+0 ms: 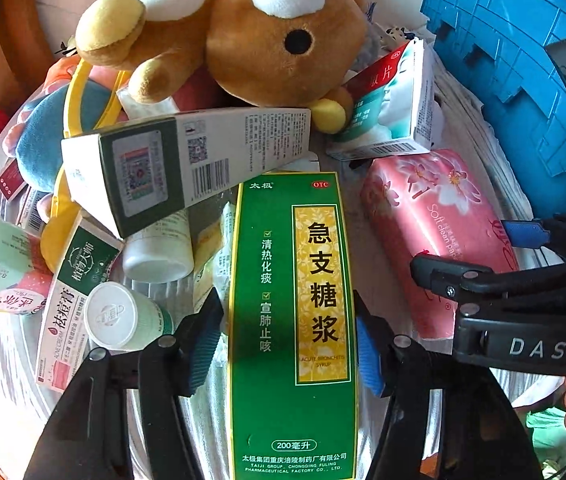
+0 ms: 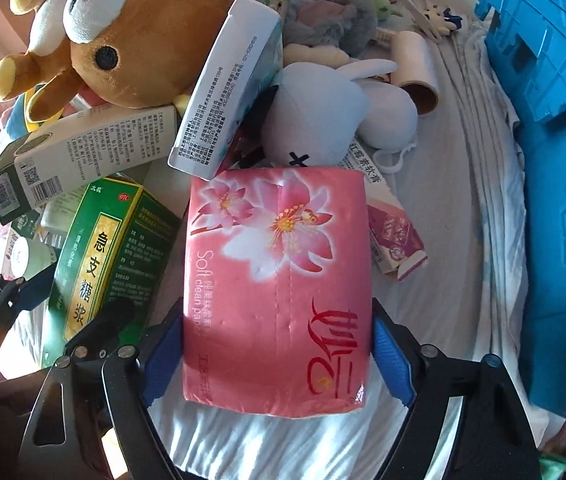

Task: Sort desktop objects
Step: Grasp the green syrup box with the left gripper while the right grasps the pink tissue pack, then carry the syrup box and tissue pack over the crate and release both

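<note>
A green syrup box point(image 1: 291, 320) lies lengthwise between the fingers of my left gripper point(image 1: 287, 348). The right pad sits at the box's edge, and a thin strip of cloth shows between the left pad point(image 1: 203, 344) and the box. A pink tissue pack point(image 2: 279, 288) printed with flowers lies between the fingers of my right gripper point(image 2: 277, 360), whose blue pads point(image 2: 391, 360) rest against both of its long sides. The right gripper point(image 1: 523, 248) also shows in the left wrist view, over the tissue pack point(image 1: 435, 232). The green box point(image 2: 103, 256) lies just left of the pack.
A brown plush bear point(image 1: 279, 36), a long white-and-green carton point(image 1: 179, 168), small boxes, white bottles point(image 1: 123, 316) and a teal-and-white box point(image 1: 395, 112) crowd the white cloth. A blue crate point(image 2: 555, 160) stands on the right. A pale plush rabbit point(image 2: 331, 116) and a paper roll point(image 2: 415, 72) lie behind the pack.
</note>
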A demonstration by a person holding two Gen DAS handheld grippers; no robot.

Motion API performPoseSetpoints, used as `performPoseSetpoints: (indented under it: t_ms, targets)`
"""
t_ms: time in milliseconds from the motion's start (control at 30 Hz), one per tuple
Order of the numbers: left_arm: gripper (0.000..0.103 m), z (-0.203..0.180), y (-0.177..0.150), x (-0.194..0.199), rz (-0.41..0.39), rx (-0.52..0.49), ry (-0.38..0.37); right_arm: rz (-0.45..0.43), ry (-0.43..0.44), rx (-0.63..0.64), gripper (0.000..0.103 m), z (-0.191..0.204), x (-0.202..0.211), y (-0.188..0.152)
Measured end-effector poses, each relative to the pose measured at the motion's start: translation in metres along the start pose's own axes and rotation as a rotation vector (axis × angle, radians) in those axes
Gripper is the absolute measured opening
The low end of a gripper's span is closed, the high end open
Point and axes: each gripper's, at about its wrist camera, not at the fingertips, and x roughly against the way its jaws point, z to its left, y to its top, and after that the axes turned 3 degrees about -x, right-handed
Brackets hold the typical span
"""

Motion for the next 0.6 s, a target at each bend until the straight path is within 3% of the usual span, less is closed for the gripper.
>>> performPoseSetpoints:
  t_ms: [300,600]
  targets:
    - [0.058,-0.006,-0.01,0.053,-0.109,-0.061,-0.027,-0.074,0.049,-0.017,0.082,-0.017,0.055,-0.018]
    - [0.057,-0.008,0.027,0.122,-0.331,-0.093,-0.014,-0.324,0.018,-0.001,0.082,-0.021,0.145,-0.024]
